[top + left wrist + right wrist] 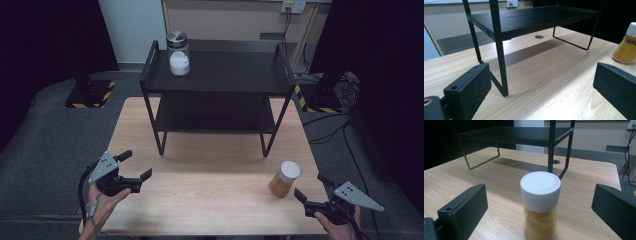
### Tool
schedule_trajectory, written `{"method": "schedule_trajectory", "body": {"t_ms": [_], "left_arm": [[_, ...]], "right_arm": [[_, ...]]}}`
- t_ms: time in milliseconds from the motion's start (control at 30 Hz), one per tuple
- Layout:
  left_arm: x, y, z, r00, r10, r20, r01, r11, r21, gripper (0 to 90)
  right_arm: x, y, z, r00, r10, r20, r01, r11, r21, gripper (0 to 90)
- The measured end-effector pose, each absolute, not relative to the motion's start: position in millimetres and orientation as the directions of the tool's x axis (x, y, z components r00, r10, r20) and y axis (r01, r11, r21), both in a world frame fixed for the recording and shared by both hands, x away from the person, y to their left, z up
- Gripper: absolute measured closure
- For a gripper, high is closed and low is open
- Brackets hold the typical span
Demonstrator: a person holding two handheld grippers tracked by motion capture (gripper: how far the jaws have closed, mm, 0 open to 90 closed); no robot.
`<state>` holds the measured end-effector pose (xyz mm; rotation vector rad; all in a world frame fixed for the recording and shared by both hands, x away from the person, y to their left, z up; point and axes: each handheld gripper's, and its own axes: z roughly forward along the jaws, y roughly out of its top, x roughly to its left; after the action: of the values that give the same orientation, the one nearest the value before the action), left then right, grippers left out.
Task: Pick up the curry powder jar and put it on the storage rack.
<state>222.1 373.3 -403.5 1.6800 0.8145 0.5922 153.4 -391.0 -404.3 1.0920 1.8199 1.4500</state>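
Note:
A jar of orange-brown powder with a white lid [285, 179] stands upright on the wooden table [210, 195] at the front right. My right gripper [311, 189] is open just behind and right of it; in the right gripper view the jar [540, 205] stands between the two wide-apart jaws, untouched. My left gripper [136, 165] is open at the front left, nothing between its jaws, aimed at the black shelf rack's front left leg [500, 57]; the same jar [627, 45] is far off at the right. A glass jar with a metal lid and white contents [178, 53] stands on the rack's top shelf, back left.
The black two-level metal rack [215, 80] takes up the back half of the table; its lower shelf [215, 114] is bare. Bare table lies between the grippers. Cables [330, 132] and dark floor surround the table.

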Motion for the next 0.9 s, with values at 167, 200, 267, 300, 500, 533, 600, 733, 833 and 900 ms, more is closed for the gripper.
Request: {"method": "schedule_trajectory", "body": {"t_ms": [167,200,267,300,500,533,600,733,833,900], "left_arm": [[220,374,-404,0.631,0.775,-0.033,0.216,-0.134,0.967,0.3],[220,374,-404,0.629,0.777,-0.030,0.215,-0.137,0.967,0.3],[220,374,-404,0.627,0.778,-0.033,0.219,-0.136,0.966,0.3],[220,374,-404,0.628,0.777,-0.032,0.218,-0.137,0.966,0.2],[219,379,-406,0.626,0.778,-0.051,0.218,-0.112,0.969,0.3],[220,380,-406,0.627,0.777,-0.058,0.223,-0.107,0.969,0.2],[220,380,-406,0.626,0.777,-0.061,0.225,-0.105,0.969,0.2],[218,381,-406,0.633,0.772,-0.053,0.212,-0.107,0.971,0.2],[217,382,-408,0.632,0.772,-0.066,0.218,-0.096,0.971,0.2],[217,381,-408,0.634,0.771,-0.065,0.221,-0.100,0.970,0.2]], "right_arm": [[160,-395,-401,-0.546,0.835,0.066,0.258,0.092,0.962,0.9],[161,-395,-400,-0.550,0.833,0.061,0.254,0.097,0.962,1.0],[163,-397,-397,-0.569,0.820,0.064,0.251,0.099,0.963,1.1],[164,-397,-395,-0.572,0.818,0.063,0.250,0.101,0.963,1.1],[167,-397,-386,-0.591,0.803,0.076,0.259,0.100,0.961,1.1],[168,-397,-385,-0.594,0.801,0.079,0.260,0.098,0.961,1.1],[168,-397,-382,-0.601,0.795,0.078,0.253,0.097,0.963,1.2],[169,-398,-373,-0.612,0.787,0.078,0.264,0.110,0.958,1.1],[171,-401,-361,-0.621,0.779,0.084,0.274,0.116,0.955,1.0],[172,-402,-358,-0.623,0.778,0.080,0.275,0.122,0.954,1.1]]}}
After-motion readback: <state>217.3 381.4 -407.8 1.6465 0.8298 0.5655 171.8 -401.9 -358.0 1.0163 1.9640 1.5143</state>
